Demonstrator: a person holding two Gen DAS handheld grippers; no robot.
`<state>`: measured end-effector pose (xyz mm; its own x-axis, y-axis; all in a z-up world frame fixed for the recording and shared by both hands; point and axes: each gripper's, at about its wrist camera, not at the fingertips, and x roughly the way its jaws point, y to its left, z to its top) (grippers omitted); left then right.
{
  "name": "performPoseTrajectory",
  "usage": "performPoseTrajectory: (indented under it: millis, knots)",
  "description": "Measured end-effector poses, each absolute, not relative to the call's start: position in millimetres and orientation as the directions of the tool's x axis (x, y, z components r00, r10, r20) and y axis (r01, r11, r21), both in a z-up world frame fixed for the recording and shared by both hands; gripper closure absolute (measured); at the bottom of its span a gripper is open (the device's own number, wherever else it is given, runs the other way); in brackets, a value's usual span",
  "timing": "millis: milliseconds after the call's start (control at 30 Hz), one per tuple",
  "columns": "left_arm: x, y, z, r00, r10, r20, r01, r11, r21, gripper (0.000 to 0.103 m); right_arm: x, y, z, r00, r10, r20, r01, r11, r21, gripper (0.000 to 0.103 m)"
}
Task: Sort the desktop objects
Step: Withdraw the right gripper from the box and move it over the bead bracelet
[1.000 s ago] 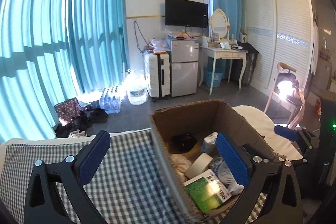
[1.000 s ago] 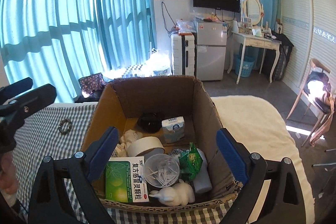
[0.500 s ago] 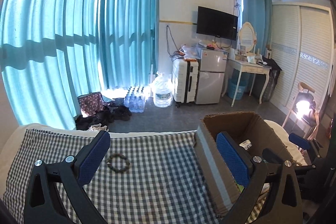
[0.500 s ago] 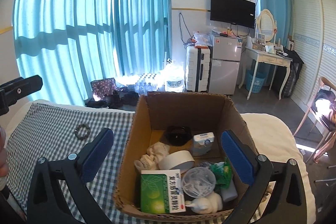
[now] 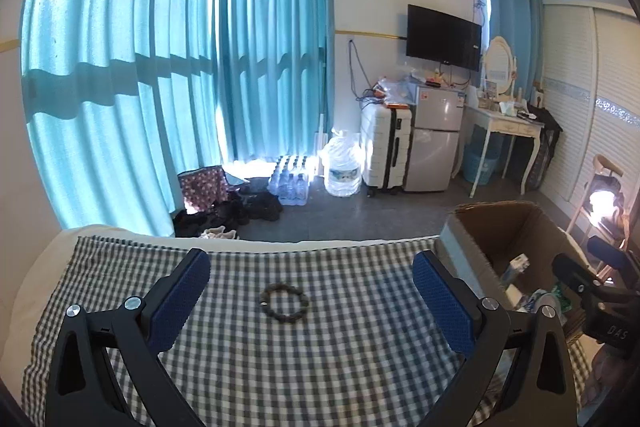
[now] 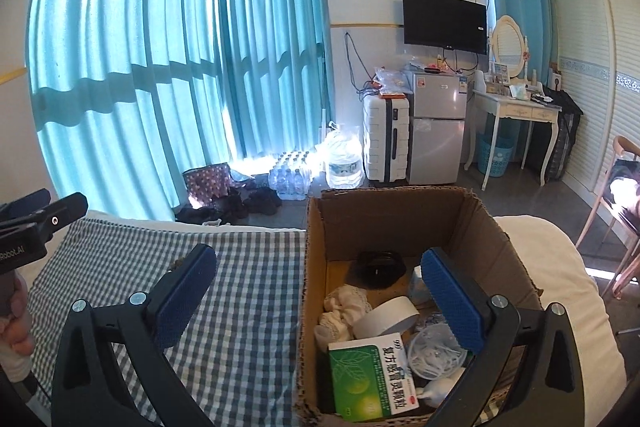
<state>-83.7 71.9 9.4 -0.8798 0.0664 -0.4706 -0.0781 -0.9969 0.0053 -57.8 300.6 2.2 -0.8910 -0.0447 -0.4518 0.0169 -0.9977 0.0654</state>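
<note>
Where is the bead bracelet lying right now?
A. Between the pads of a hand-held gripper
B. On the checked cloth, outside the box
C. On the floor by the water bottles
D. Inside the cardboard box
B: the bead bracelet lies flat on the checked cloth, left of the cardboard box and untouched.

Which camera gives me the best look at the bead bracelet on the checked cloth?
Left wrist view: the bead bracelet lies whole on the checked cloth, centred between that gripper's open fingers. The right wrist view shows at most a sliver behind its left finger.
</note>
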Motion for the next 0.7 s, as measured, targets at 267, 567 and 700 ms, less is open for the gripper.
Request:
performPoseTrajectory:
  millis: [267, 567, 700]
  knots:
    - [-86.6, 15.0, -22.4, -0.854, 0.000, -0.520, 0.013, -1.000, -0.021, 0.000, -60.4, 272.2, -6.8, -0.892, -0.084, -0.444, 0.053, -0.995, 0.083, 0.000]
    - [-91.5, -19.7, -36.9, -0.857, 0.013, -0.516, 0.010, -0.999, -0.042, 0.000, -67.3, 236.7, -24.7, -0.875, -0.139, -0.464, 0.108, -0.990, 0.094, 0.000]
    - [-101.3, -33.3, -43.7, -0.846, 0.020, -0.533, 0.001, -0.999, -0.038, 0.000, -73.7, 212.5, -34.8, -0.859, -0.148, -0.490, 0.142, -0.989, 0.049, 0.000]
